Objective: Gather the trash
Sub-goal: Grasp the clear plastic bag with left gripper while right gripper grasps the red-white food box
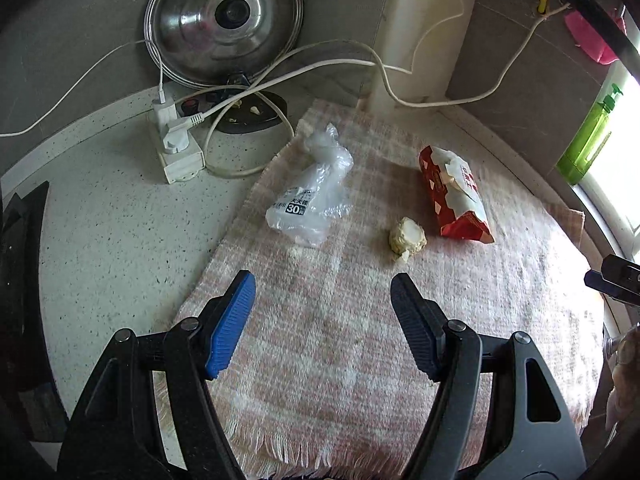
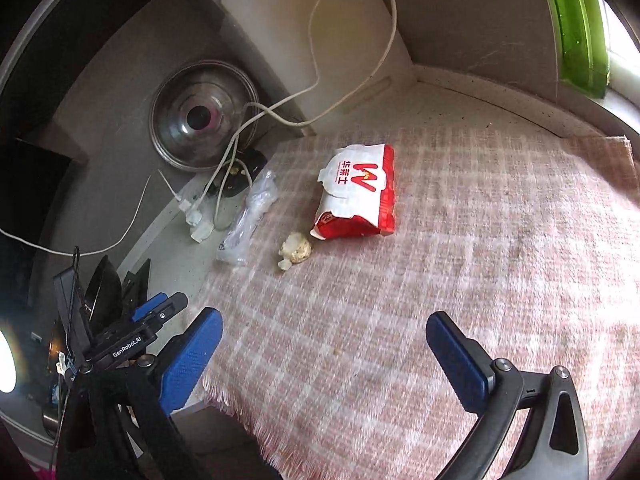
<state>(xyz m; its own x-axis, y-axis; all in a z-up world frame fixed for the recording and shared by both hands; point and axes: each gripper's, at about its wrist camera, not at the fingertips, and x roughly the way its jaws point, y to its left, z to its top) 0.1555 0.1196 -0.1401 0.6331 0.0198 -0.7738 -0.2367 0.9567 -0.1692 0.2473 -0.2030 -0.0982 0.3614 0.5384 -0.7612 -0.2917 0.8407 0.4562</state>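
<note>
On a pink checked cloth (image 1: 360, 340) lie three pieces of trash: a clear crumpled plastic bag (image 1: 312, 196), a small pale food scrap (image 1: 407, 237) and a red and white paper food bag (image 1: 456, 196). All three also show in the right wrist view: plastic bag (image 2: 248, 220), scrap (image 2: 296, 251), red bag (image 2: 356, 196). My left gripper (image 1: 323, 292) is open and empty, just short of the bag and scrap. My right gripper (image 2: 324, 332) is open and empty over the cloth (image 2: 460, 260), nearer its front edge. The left gripper shows at the left of the right wrist view (image 2: 160, 312).
A white power strip (image 1: 176, 148) with plugs and white cables (image 1: 360, 64) lies on the speckled counter left of the cloth. A steel pot lid (image 1: 226, 20) and a white board (image 1: 424, 32) lean on the back wall. A green bottle (image 1: 588, 140) stands at the right by the window.
</note>
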